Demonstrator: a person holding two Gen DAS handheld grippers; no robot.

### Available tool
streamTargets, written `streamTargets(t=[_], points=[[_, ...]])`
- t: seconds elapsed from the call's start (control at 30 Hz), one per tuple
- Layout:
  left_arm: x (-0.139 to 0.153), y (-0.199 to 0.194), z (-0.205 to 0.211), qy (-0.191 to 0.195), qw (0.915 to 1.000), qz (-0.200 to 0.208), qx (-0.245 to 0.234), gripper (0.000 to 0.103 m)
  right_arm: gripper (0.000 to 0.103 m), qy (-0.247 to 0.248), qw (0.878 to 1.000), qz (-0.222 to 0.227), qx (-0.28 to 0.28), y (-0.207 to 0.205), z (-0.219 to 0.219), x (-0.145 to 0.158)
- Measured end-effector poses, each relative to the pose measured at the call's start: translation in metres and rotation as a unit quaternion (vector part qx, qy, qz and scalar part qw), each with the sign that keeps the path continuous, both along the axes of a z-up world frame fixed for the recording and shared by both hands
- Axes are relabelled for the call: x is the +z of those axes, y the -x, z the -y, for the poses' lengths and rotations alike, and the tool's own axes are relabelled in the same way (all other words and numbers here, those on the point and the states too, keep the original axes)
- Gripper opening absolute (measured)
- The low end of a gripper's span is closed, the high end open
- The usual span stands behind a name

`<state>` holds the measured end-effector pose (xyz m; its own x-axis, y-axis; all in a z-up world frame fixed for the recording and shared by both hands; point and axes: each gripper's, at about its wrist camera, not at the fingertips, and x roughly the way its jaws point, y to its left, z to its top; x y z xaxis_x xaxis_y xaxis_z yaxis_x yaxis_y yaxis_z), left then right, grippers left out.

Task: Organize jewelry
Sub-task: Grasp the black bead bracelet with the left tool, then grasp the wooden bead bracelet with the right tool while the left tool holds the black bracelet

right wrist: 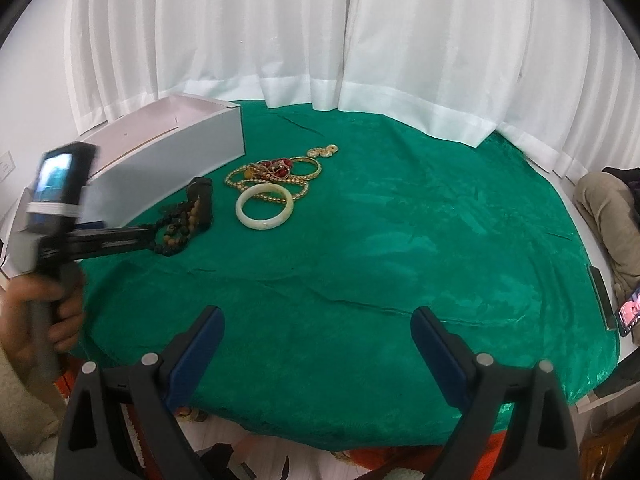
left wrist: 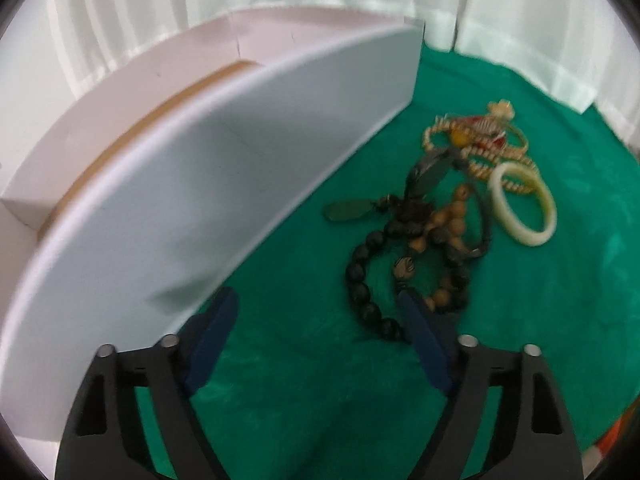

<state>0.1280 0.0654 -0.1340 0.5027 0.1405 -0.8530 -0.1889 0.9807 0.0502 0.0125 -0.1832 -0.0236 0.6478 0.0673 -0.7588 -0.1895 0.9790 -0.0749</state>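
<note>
A heap of dark and tan wooden bead bracelets (left wrist: 404,248) lies on the green cloth (left wrist: 300,380) beside a long white box (left wrist: 240,168). My left gripper (left wrist: 316,320) is open and low over the cloth, and its right finger (left wrist: 420,332) sits against the near beads. The left finger stands apart from them, by the box wall. Beyond lie a pale jade bangle (left wrist: 524,204) and tangled gold necklaces with red pieces (left wrist: 476,136). In the right wrist view my left gripper (right wrist: 180,220) straddles the bead bracelets (right wrist: 176,228). My right gripper (right wrist: 316,320) is open above bare cloth at the near edge.
The open white box (right wrist: 180,148) runs along the cloth's left side. The bangle (right wrist: 264,210), gold necklaces (right wrist: 272,176) and small gold rings (right wrist: 324,151) lie mid-left. White curtains (right wrist: 360,40) hang behind. A person's leg (right wrist: 608,216) and a phone (right wrist: 628,316) are at the right.
</note>
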Motion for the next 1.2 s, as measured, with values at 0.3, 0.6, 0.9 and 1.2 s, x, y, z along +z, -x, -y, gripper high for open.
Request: streamTargets(t=[0.3, 0.6, 0.9, 1.2], points=[[0.006, 0.021, -0.004, 0.019, 0.9996, -0.006, -0.020, 0.010, 0.096, -0.004, 1.000, -0.005, -0.010, -0.006, 0.005, -0.003], [0.057, 0.055, -0.047, 0.171, 0.9843, 0.043, -0.003, 0.010, 0.096, -0.032, 0.999, 0.000, 0.021, -0.013, -0.001, 0.000], [0.068, 0.067, -0.060, 0.154, 0.9856, 0.069, 0.016, 0.010, 0.095, -0.129, 0.983, -0.068, 0.112, -0.070, -0.051, -0.030], [0.061, 0.077, -0.071, 0.135, 0.9881, 0.069, 0.028, 0.010, 0.048, -0.151, 0.956, -0.119, 0.223, -0.130, -0.160, -0.089]])
